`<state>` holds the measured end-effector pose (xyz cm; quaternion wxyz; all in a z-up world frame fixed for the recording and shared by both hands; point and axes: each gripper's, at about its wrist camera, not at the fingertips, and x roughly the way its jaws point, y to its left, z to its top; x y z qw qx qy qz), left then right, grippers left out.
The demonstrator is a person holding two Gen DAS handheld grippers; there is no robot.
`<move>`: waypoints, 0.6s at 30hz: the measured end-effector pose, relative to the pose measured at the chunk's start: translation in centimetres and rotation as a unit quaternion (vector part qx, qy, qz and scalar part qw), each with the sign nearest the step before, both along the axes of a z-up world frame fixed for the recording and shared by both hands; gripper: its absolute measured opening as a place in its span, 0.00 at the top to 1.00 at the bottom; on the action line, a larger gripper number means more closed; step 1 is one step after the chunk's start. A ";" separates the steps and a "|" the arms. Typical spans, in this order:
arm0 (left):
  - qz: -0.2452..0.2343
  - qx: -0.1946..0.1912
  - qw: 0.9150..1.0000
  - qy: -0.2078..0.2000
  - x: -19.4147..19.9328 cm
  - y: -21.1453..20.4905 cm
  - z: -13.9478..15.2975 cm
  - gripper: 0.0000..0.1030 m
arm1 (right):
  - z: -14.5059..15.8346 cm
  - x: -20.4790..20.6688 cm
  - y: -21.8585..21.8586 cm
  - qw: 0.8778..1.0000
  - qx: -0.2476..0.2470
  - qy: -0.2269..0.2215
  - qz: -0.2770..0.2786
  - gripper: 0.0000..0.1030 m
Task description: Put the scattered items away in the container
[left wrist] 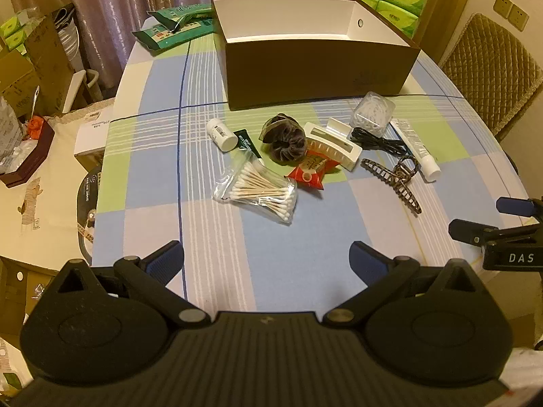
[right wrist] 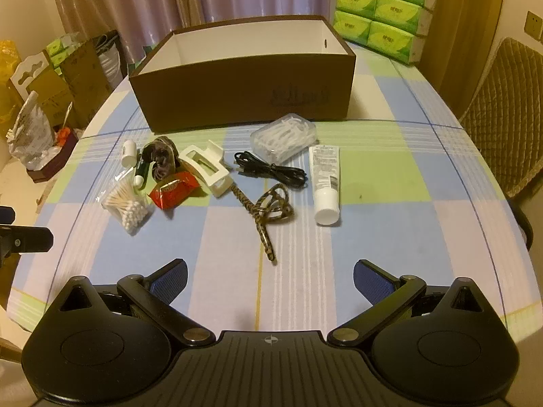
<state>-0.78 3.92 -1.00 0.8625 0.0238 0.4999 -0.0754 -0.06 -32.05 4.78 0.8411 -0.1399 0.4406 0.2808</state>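
Note:
A brown box (left wrist: pixel 315 68) with a white inside stands at the back of the checked tablecloth, also in the right wrist view (right wrist: pixel 244 84). Before it lie a bag of cotton swabs (left wrist: pixel 261 190) (right wrist: pixel 127 203), a white bottle (left wrist: pixel 222 134), a brown scrunchie (left wrist: pixel 285 139), a white hair claw (left wrist: pixel 334 144) (right wrist: pixel 207 166), a red packet (left wrist: pixel 310 171) (right wrist: pixel 174 190), a leopard hair claw (left wrist: pixel 393 178) (right wrist: pixel 268 210), a black cable (right wrist: pixel 271 169), a clear box (right wrist: pixel 285 135) and a white tube (right wrist: pixel 325 183). My left gripper (left wrist: pixel 266 261) and right gripper (right wrist: pixel 269 279) are open, empty, short of the items.
Green tissue packs (right wrist: pixel 383 13) are stacked behind the box at the right. Green packets (left wrist: pixel 173 25) lie at the table's back left. A quilted chair (right wrist: pixel 505 112) stands at the right. Cardboard boxes and bags (right wrist: pixel 57 95) crowd the left side.

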 end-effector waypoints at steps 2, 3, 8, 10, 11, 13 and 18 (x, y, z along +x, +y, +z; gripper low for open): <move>-0.004 -0.001 1.000 0.001 0.0 0.0 0.0 0.01 | 0.0 0.1 0.2 1.000 -0.002 0.000 0.002 0.02; -0.004 -0.001 1.000 0.001 0.1 0.1 -0.1 0.01 | 0.0 0.1 0.3 1.000 -0.003 0.000 0.002 0.02; -0.010 -0.002 1.000 0.004 0.2 0.2 -0.2 0.01 | -0.1 0.2 0.5 1.000 -0.005 0.002 0.005 0.02; -0.011 -0.002 1.000 0.005 0.3 0.3 -0.3 0.01 | -0.2 0.2 0.6 1.000 -0.006 0.003 0.005 0.02; -0.012 -0.002 1.000 0.005 0.4 0.3 -0.3 0.01 | -0.2 0.2 0.6 1.000 -0.006 0.003 0.005 0.02; -0.016 -0.002 1.000 0.006 0.4 0.4 -0.4 0.01 | -0.2 0.2 0.7 1.000 -0.007 0.004 0.005 0.02; -0.022 -0.003 1.000 0.011 0.8 0.4 -0.7 0.01 | -0.4 0.2 0.8 1.000 -0.013 0.006 0.003 0.02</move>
